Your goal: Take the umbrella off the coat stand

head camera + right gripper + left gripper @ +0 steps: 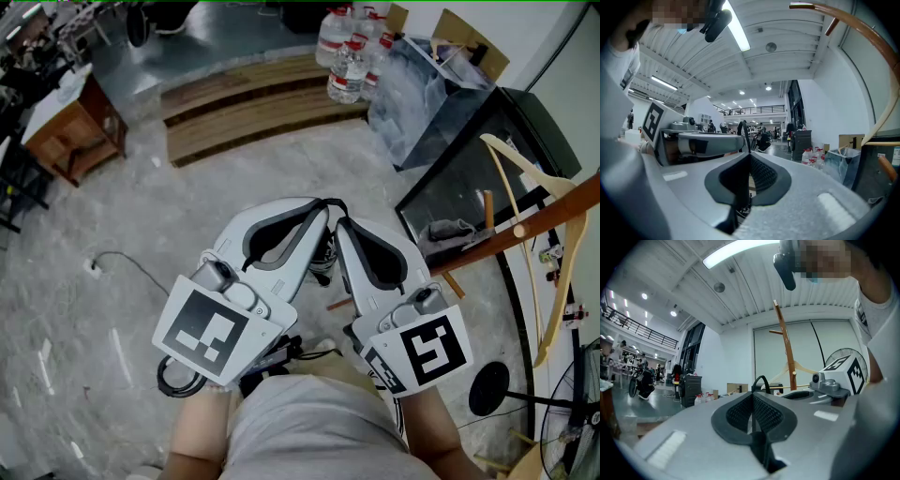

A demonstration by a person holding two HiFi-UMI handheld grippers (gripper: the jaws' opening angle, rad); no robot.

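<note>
My left gripper (315, 203) and right gripper (343, 223) are held side by side in front of me, jaws closed and tips almost touching. A thin black strap loop (329, 202) bridges the two tips, with one end running into each closed seam; the same strap loop (761, 380) sticks out past the left tips, and the strap loop (740, 129) past the right tips. A dark bundle (323, 262) shows below, between the grippers; whether it is the umbrella I cannot tell. The wooden coat stand (525, 230) rises at my right, also seen as coat stand (787, 348), with a pale hanger (525, 202) on it.
A black cabinet (469, 178) stands behind the coat stand, with a plastic bag (412, 94) and water bottles (347, 56) beyond. Wooden steps (253, 108) lie ahead. A fan (577, 412) stands at the lower right and a small wooden table (75, 127) at the far left.
</note>
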